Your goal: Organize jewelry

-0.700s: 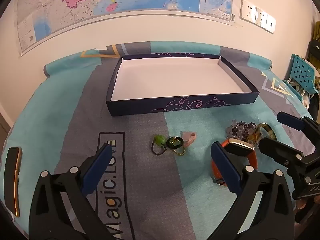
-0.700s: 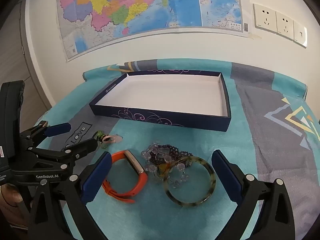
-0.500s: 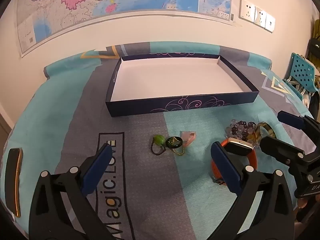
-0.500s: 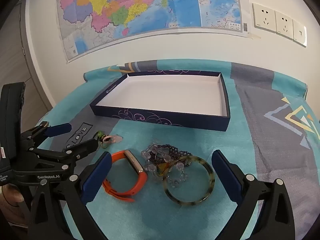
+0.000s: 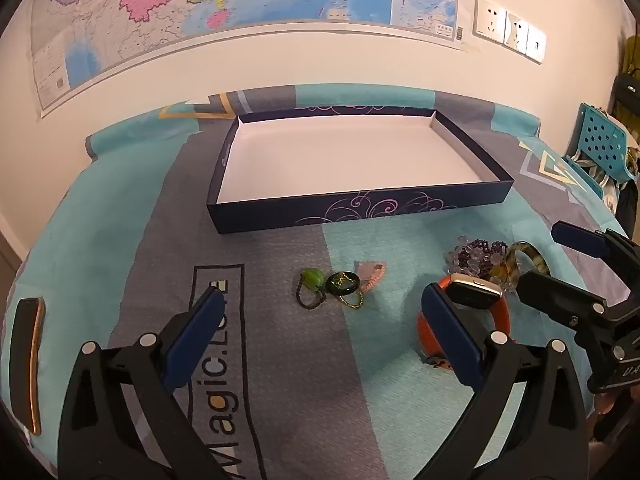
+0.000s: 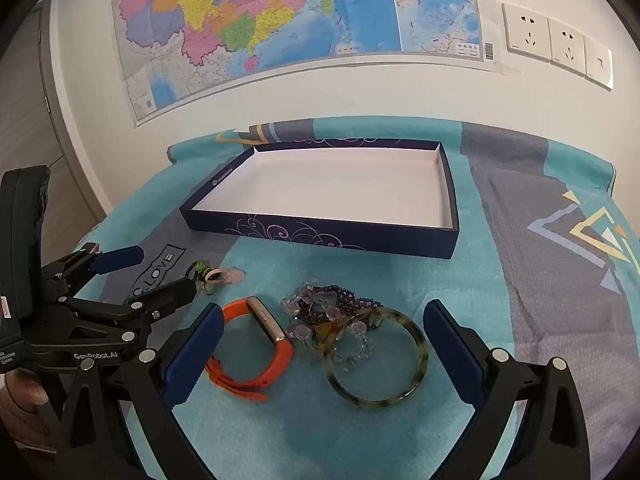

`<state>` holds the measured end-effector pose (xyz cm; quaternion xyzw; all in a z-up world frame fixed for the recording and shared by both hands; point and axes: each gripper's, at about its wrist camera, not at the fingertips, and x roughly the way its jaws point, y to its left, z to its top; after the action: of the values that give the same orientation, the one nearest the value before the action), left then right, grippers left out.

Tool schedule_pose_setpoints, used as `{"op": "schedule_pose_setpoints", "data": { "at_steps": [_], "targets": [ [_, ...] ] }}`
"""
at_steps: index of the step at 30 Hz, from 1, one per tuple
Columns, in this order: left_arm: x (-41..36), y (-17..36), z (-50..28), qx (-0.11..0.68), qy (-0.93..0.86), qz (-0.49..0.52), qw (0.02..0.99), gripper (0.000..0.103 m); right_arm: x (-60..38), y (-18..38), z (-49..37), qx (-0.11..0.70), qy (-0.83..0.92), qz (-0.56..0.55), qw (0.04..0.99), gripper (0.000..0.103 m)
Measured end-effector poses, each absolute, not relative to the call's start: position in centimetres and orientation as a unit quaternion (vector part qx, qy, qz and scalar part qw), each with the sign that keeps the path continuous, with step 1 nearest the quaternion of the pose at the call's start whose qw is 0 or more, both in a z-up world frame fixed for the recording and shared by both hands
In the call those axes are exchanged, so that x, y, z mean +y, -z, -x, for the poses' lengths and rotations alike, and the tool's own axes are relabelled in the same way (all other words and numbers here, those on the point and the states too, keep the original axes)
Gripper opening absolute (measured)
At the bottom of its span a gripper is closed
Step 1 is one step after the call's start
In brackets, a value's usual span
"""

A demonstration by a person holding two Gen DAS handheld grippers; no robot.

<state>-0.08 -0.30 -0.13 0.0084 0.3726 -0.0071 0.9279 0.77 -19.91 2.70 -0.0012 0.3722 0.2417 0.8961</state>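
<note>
**A:** Which piece goes first, and whose claw is nearer to it?

**B:** Mine on the right, I'd say. My right claw (image 6: 320, 354) hangs with its fingers wide apart and nothing between them. The speckled bangle (image 6: 376, 360) lies flat on the cloth just ahead of it, between the two fingers and a little toward my right one. A tangle of beads (image 6: 332, 310) sits just beyond the bangle and spills over its far rim, so the two are touching.

**A:** And the orange watch?

**B:** The orange watch (image 6: 250, 350) is ahead and to the left, close by my left finger. Its strap runs slantwise, from near-left up to far-right. The left claw (image 5: 320, 334) is open too and holds nothing. From there the watch (image 5: 472, 304) sits just beyond that claw's right finger, and a small cluster with a green bead (image 5: 314, 278) lies straight ahead between its fingers.

**A:** Where does it all end up?

**B:** In the box (image 6: 320, 234), I judge. It stands well ahead of both claws, its long side across my view, with no jewelry in it yet. To take the bangle I'd drop straight down and close across its ring, though the beads may drag along.
</note>
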Motion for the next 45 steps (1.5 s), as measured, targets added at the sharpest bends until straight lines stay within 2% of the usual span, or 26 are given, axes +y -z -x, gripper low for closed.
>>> {"op": "schedule_pose_setpoints", "data": {
  "at_steps": [45],
  "targets": [
    [-1.5,0.7,0.5,0.379,0.016,-0.015,0.925,0.097,-20.2,-2.3,-0.7,0.379,-0.240,-0.011,0.894,0.097]
  ]
}}
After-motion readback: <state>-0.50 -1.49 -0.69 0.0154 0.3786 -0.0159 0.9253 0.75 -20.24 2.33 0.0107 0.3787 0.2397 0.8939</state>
